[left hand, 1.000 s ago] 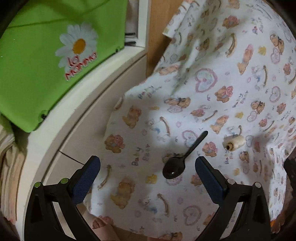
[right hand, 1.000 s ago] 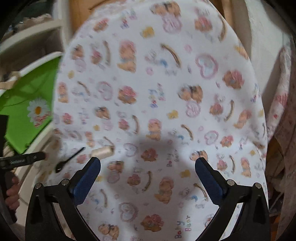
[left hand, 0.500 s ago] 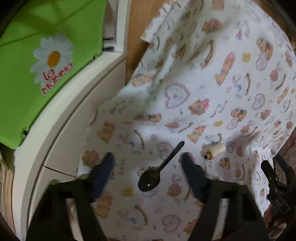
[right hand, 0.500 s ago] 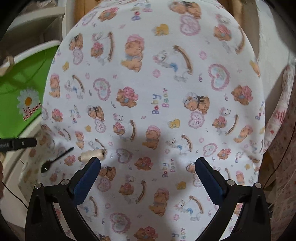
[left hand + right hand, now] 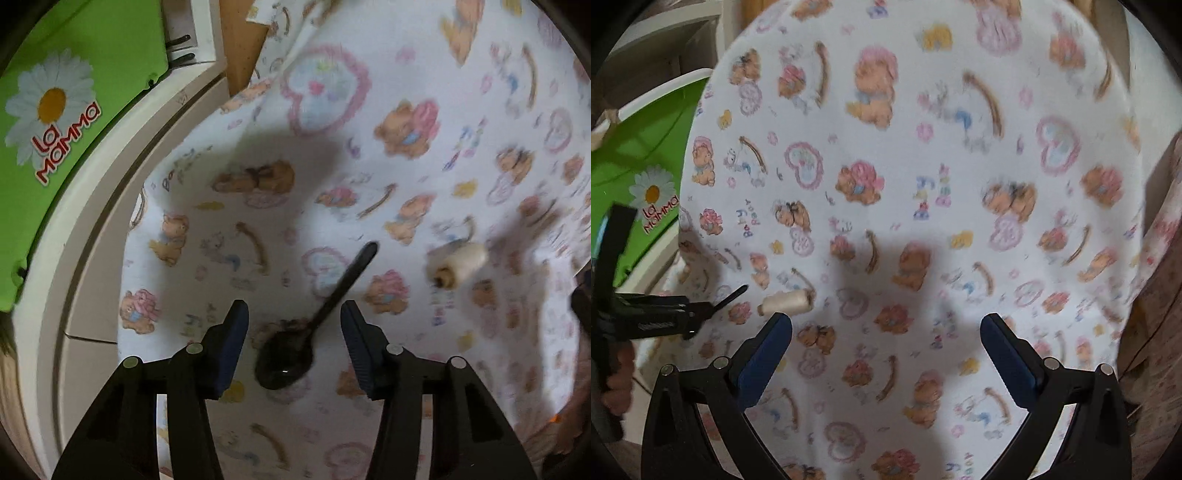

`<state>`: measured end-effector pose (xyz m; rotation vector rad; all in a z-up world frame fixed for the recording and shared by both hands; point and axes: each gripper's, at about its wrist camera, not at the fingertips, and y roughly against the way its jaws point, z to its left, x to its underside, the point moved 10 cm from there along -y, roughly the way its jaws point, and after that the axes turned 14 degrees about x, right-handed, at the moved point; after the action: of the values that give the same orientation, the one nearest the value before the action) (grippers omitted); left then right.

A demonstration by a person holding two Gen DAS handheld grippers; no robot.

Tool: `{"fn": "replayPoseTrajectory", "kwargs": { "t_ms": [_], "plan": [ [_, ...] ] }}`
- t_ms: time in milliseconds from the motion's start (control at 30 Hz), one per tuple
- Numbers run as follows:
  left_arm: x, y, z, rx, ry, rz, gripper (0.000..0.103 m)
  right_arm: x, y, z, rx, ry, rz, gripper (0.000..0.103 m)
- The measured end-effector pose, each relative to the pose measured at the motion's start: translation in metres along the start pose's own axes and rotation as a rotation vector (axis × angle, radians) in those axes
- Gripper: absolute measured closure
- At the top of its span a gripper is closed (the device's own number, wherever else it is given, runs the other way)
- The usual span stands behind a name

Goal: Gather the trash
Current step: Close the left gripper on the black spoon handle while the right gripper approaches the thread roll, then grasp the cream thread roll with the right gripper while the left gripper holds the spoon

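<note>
At the far left lies a smooth green plastic panel [image 5: 85, 122], printed with a white daisy with a yellow centre and the red words "La Mamma". It sits against a curved, cream-coloured moulded frame [image 5: 122, 173].

Next comes a soft white cloth [image 5: 424, 92] spread wide, printed with brown teddy bears, pink hearts and the words "Baby Bear"; the print is blurred in places.

On the cloth the left gripper [image 5: 291, 328] points steeply down, its 2 black arms tipped with blue ribbed pads [image 5: 231, 350]. Its jaws are closing, with the bowl of a glossy black plastic spoon [image 5: 295, 350] between them; the pads stand apart from the bowl on both sides and do not press it. The spoon's thin handle runs up and to the right, past the fingertips.

Just right of the handle's end lies a small cream roll [image 5: 460, 260], cylindrical, with a brown core at its end.

In the right wrist view the right gripper [image 5: 886, 332] hovers over bare cloth with its fingers wide apart and nothing between them; the roll lies just beyond its left finger.
</note>
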<state>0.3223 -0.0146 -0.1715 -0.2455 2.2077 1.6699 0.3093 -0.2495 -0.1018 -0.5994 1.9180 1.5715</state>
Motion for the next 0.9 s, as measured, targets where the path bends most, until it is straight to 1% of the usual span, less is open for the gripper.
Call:
{"fn": "replayPoseTrajectory", "kwargs": {
  "t_ms": [100,133,167,200,267,300,367,433,500,600,733,833,900],
  "plan": [
    [0.003,0.0,-0.001,-0.05,-0.027,-0.003,0.054,0.003,-0.006,-0.008,-0.004,-0.05,0.023,0.0],
    [0.004,0.001,-0.003,-0.055,-0.027,0.003,0.059,0.004,-0.008,-0.011,-0.004,-0.061,0.031,0.0],
    [0.006,0.001,-0.007,-0.035,-0.023,0.014,0.07,0.005,-0.009,-0.014,-0.002,-0.069,0.04,0.0],
    [0.007,0.002,-0.009,-0.024,-0.022,0.019,0.074,0.005,-0.011,-0.016,0.002,-0.076,0.044,0.0],
    [0.009,0.003,-0.011,-0.024,-0.034,0.03,0.093,0.005,-0.011,-0.02,0.016,-0.088,0.044,0.0],
    [0.009,0.003,-0.012,-0.017,-0.031,0.035,0.098,0.005,-0.01,-0.02,0.015,-0.092,0.043,0.0],
    [0.01,0.005,-0.014,0.007,0.0,0.045,0.098,0.004,-0.007,-0.017,-0.007,-0.094,0.044,0.0],
    [0.011,0.009,-0.016,0.029,0.018,0.038,0.098,0.002,-0.002,-0.014,-0.013,-0.084,0.029,0.0],
    [0.012,0.019,-0.018,0.026,0.014,0.026,0.098,0.0,0.002,-0.011,-0.007,-0.057,0.007,0.0],
    [0.016,0.037,-0.025,0.028,0.025,-0.022,0.098,-0.001,0.002,-0.007,0.004,-0.031,-0.009,0.0],
    [0.014,0.065,-0.028,0.007,0.013,-0.117,0.098,-0.002,0.002,-0.002,-0.028,-0.063,-0.012,0.0],
    [0.011,0.073,-0.029,0.036,0.013,-0.14,0.098,-0.006,0.004,0.008,-0.064,-0.053,-0.016,0.0],
    [0.009,0.074,-0.025,0.029,0.019,-0.138,0.098,-0.007,0.004,0.02,-0.096,-0.033,-0.012,0.0]
  ]
}}
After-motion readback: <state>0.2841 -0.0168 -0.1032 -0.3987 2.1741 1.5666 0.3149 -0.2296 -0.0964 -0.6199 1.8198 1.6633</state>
